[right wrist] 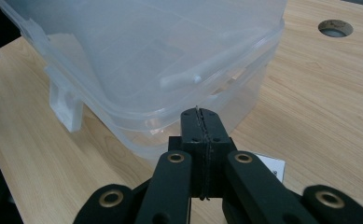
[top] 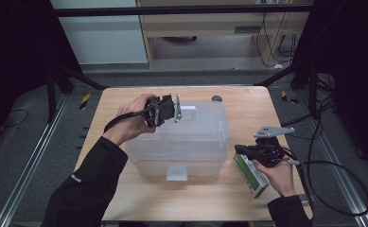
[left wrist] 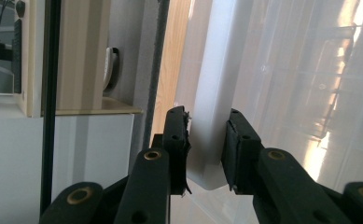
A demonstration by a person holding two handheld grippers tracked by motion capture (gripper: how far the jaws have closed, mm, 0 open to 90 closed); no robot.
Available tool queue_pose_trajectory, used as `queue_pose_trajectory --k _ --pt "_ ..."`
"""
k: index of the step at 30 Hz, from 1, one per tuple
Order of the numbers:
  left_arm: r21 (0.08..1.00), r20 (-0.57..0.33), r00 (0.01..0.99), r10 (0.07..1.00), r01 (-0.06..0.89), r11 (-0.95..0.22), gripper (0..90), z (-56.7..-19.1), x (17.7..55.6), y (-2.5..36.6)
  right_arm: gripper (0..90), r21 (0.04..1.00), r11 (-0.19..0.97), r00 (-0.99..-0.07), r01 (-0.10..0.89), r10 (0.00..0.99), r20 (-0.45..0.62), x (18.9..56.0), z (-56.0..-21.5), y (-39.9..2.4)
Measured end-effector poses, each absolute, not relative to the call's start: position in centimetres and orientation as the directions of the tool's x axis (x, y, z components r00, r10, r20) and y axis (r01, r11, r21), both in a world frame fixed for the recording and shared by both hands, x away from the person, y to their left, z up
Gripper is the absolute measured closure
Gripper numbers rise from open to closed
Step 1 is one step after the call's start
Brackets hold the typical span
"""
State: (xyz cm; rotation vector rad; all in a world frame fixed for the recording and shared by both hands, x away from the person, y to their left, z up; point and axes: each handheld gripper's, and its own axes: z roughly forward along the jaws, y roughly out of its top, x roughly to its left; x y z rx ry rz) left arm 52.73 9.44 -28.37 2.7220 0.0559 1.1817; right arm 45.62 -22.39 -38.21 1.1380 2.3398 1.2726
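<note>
Near right, the right gripper is clenched empty; far left, the left gripper apparently clamps the bin latch.

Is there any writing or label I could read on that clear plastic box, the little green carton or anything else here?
None can be read.
Green carton: its white side panel may carry print, too small and blurred.
Sleeve: a small pale mark, too blurred.
Clear plastic box: no writing shows.

I see black sleeves on both my forearms, the left sleeve bearing a small pale logo. My left gripper and right gripper are black, with brass-ringed screws on the arms. Each carries a grey three-cornered plate and trails a black cable
</note>
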Motion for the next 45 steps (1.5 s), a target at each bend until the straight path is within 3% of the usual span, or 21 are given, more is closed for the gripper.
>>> queue_pose_trajectory --k 33,45 --pt "0.242 0.71 0.68 0.186 0.013 -0.97 70.3 -27.6 54.3 9.7 90.0 0.802 0.327 -0.705 0.499 0.692 0.157 45.7 -38.9 -20.8" --pt "0.313 0.684 0.69 0.237 0.017 -0.95 59.4 -27.3 54.1 10.2 90.0 0.807 0.324 -0.704 0.494 0.694 0.152 45.7 -38.9 -20.8"
